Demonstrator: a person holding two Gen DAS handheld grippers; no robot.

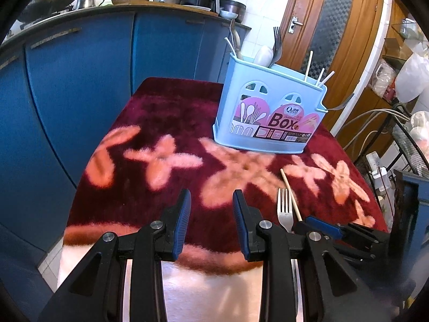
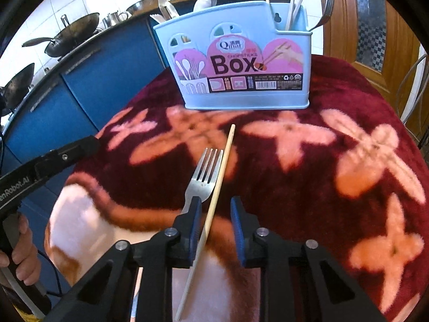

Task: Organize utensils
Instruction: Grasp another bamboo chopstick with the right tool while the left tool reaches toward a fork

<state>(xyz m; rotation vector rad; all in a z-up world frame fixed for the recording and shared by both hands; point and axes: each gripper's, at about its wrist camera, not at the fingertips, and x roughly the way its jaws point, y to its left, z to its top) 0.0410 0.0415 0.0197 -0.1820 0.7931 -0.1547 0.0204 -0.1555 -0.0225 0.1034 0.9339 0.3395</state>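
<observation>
Chopstick point(image 2: 217, 187): nearest my right-hand lens, it lies loose on the blanket point(image 2: 308, 166), running lengthwise between my right gripper point(image 2: 215, 209) fingers, closer to the left pad, tip aimed at the box.
Right gripper: jaws part open, straddling the stick; neither pad seems to press it yet, so I judge nothing is held.
Fork point(image 2: 205, 177): just left of the chopstick, tines forward, its handle passing under my left finger.
Axis: stick and fork both point roughly away from me, in line with my fingers.
Left gripper point(image 1: 211, 206): part open, empty, over bare blanket, left of both utensils.
Nearer hand: the right.
Utensil box point(image 2: 236, 61): upright beyond the stick's tip, already holding other utensils.
</observation>
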